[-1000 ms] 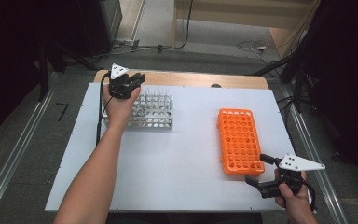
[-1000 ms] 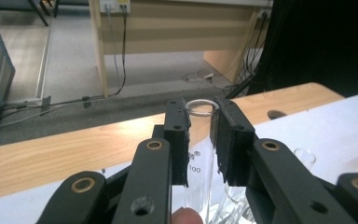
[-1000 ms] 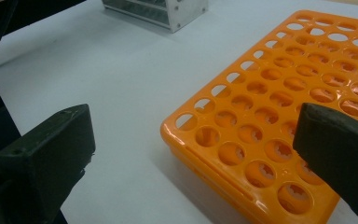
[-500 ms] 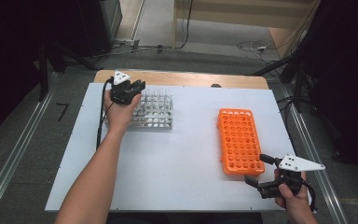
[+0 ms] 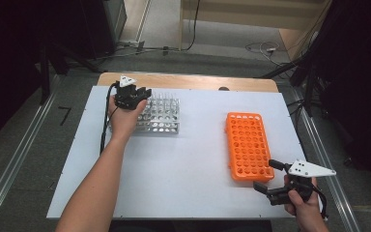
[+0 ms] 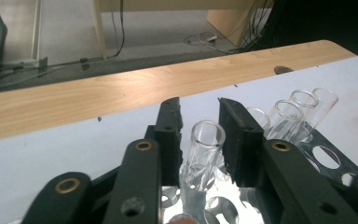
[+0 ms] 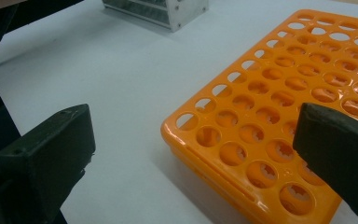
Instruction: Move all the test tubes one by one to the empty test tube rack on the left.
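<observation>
No readable text, label, brand, number or sign stands on anything in these views.

The left gripper (image 6: pixel 199 116) has just been opening its black jaws, which now stand narrowly apart on either side of a clear glass tube (image 6: pixel 204 148) standing in the metal rack (image 6: pixel 328 156), with more tubes (image 6: pixel 303 109) to the right.

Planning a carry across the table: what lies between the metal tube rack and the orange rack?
In the high view, just bare white table top separates the metal tube rack from the orange rack.
</observation>
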A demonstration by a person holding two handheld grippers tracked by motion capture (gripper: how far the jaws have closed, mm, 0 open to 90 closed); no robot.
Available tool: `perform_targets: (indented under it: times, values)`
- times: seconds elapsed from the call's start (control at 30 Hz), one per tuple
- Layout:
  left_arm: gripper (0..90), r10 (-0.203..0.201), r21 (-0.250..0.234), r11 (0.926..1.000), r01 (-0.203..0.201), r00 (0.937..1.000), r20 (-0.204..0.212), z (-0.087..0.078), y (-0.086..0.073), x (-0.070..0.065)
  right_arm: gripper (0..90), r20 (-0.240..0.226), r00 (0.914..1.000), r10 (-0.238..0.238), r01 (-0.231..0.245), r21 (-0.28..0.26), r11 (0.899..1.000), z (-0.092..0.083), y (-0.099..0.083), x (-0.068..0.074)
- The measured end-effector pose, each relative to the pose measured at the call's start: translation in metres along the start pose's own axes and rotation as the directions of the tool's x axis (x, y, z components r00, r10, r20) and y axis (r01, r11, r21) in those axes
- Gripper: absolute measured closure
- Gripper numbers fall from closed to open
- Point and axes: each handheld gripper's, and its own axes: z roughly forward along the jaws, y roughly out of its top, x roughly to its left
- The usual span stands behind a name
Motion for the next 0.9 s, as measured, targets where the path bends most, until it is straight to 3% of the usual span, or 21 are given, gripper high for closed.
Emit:
perform_targets:
  times: [0.1,0.23,0.33,0.5,0.8,0.9]
  values:
    - [64.4,-0.026,0.008,0.9996,0.026,0.9996,0.011,-0.003,0.000,0.002,0.0,0.000,1.0000,-0.003,0.003,0.000,1.000,0.000,0.000,0.000]
    - [53.7,-0.031,-0.001,0.9995,0.031,0.9990,0.033,-0.008,0.000,0.002,0.0,0.004,1.0000,-0.003,0.003,-0.001,1.000,0.000,0.000,-0.001]
    - [39.6,-0.036,-0.012,0.9993,0.037,0.9972,0.066,-0.013,0.000,0.001,0.0,0.006,1.0000,0.001,-0.001,-0.003,1.000,0.000,0.000,-0.001]
    - [24.9,-0.045,-0.024,0.9986,0.047,0.9941,0.099,-0.020,0.000,-0.001,0.0,0.007,1.0000,-0.001,0.001,-0.002,1.000,0.000,0.000,-0.002]
    - [2.4,-0.031,-0.013,0.9994,0.033,0.9875,0.155,-0.028,-0.004,-0.008,0.0,0.007,1.0000,-0.002,0.002,-0.001,1.000,0.001,0.000,-0.001]
    - [0.0,-0.023,-0.018,0.9995,0.026,0.9848,0.172,-0.032,-0.005,-0.011,0.0,0.007,1.0000,-0.004,0.004,-0.001,1.000,0.002,0.000,-0.001]
